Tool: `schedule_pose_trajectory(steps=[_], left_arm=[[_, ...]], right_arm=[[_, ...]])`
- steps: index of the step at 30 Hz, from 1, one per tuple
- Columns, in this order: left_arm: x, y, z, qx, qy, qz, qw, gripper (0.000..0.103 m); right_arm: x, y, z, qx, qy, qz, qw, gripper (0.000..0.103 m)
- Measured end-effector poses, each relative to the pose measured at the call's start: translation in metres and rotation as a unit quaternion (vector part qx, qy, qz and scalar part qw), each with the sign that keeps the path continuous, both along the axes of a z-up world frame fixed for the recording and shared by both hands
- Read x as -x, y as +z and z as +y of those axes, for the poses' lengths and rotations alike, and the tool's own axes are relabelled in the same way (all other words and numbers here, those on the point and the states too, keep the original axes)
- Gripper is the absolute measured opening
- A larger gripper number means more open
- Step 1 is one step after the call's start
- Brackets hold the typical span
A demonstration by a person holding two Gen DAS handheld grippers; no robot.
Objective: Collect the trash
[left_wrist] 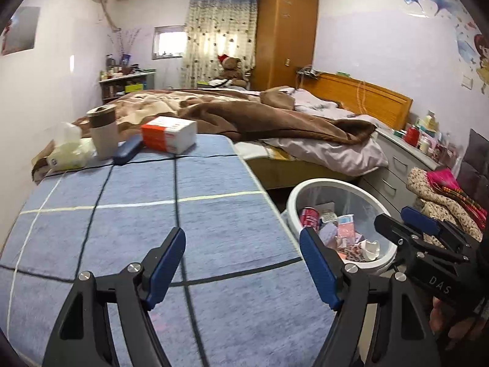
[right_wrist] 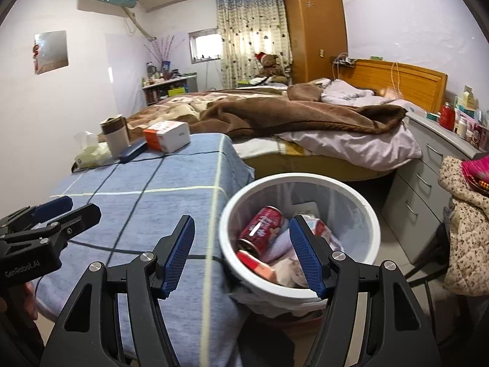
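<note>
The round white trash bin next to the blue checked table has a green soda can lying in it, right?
Not quite: the soda can in the round white trash bin beside the blue checked table is red, not green. The right wrist view shows it best.

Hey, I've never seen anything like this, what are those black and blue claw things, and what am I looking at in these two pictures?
There is no robot here: a person holds a handheld grasping tool in each hand, each with a camera looking along its two fingers. One picture is from the left tool, the other from the right tool. Both are open and hold nothing. The left hovers over a table with a blue checked cloth; at its far end sit a cup, an orange and white box, a dark blue case and tissues. Beside the table, a white bin holds a red can and wrappers.
</note>
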State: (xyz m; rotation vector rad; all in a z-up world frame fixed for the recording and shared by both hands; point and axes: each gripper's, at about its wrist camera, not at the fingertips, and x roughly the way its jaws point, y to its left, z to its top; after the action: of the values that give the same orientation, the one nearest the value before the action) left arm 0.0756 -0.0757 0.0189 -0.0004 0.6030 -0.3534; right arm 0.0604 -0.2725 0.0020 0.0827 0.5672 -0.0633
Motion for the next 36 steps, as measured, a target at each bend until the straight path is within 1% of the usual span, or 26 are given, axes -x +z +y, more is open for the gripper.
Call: schedule_pose_trajectory(steps=[5,9,14,20,26,36], left_arm=[[0.009,-0.002,0.013,-0.014,0.033,-0.010,0.9993,0.079],[0.017,-0.002,0.019,-0.012,0.046,-0.022,0.9986,0.079],[0.022,-0.008,0.022,-0.026,0.058,-0.022,0.9977,0.080],[0.029,-0.009,0.022,-0.028,0.061,-0.026,0.9974,0.080],[0.034,-0.006,0.024,-0.023,0.064,-0.035,0.9970,0.080],[0.036,-0.006,0.028,-0.016,0.066,-0.036,0.9970,0.080]], right_arm=[[0.005,0.003,0.012,0.003,0.009,-0.013,1.000,0.066],[0.010,0.001,0.022,0.016,0.009,-0.016,1.000,0.066],[0.015,0.001,0.027,0.019,0.006,-0.021,1.000,0.066],[0.020,0.001,0.032,0.029,0.002,-0.026,0.999,0.066],[0.023,0.002,0.033,0.025,-0.002,-0.029,0.999,0.066],[0.023,0.001,0.034,0.026,-0.001,-0.029,0.999,0.066]])
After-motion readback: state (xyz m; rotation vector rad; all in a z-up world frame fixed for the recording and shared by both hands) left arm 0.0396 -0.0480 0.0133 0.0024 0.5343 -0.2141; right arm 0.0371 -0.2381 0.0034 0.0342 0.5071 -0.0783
